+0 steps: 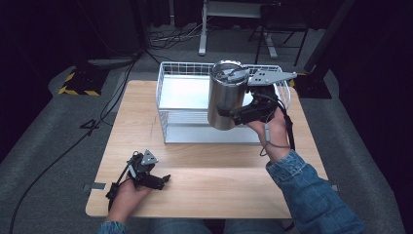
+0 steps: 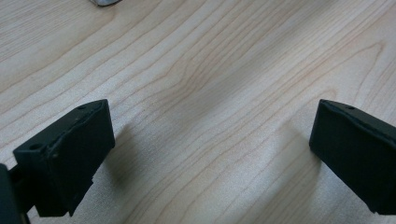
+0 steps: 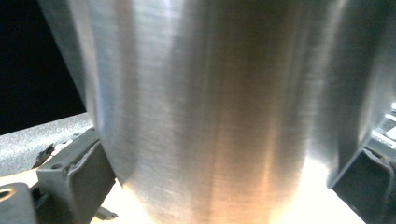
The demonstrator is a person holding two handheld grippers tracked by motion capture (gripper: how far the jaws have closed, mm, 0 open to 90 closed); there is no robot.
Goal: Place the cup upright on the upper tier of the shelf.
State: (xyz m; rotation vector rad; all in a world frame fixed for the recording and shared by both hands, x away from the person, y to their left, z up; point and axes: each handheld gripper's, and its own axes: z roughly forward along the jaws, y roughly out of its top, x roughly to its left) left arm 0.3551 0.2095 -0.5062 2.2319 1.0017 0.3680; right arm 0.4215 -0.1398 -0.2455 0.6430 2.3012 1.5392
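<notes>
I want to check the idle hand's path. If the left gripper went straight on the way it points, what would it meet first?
The left gripper, jaws open, points low across the bare table. Going straight on, it would probably meet the tabletop itself; depth is hard to judge.

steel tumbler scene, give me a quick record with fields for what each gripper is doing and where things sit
held item: steel tumbler, upright, lifted over the rack
right gripper: jaws shut on the tumbler's lower wall
left gripper: jaws open, holding nothing, low on the table
rack: white wire basket at the table's far side
table: light wood
</notes>
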